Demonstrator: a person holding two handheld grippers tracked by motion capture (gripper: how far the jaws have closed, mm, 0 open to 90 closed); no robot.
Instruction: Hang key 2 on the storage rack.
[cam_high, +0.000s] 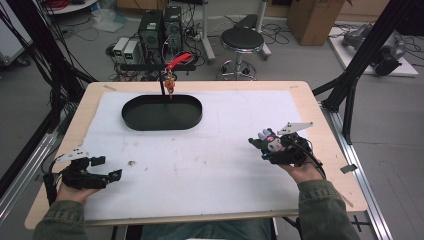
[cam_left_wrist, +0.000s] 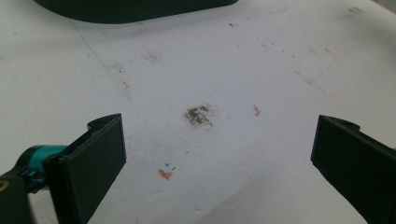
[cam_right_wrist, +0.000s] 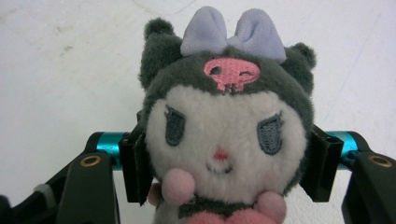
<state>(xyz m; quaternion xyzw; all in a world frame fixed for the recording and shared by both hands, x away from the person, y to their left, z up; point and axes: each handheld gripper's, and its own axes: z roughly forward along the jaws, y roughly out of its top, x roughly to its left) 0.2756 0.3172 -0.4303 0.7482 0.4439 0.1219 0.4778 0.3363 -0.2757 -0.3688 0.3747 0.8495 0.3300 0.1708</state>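
Grey plush toy with lilac bow and pink skull patch sits clamped between the right gripper jaws, both pads pressed into the sides of its head, face toward the gripper's camera. In the high view the toy is held just above the white table cover, at the right side of the table, near the person's edge. Left gripper rests low at the left near edge, jaws wide apart, nothing between them, a dirt smudge on the cover ahead. Black oval tray lies far-centre, well apart from both grippers, a thin stand with a red hook rising at its back.
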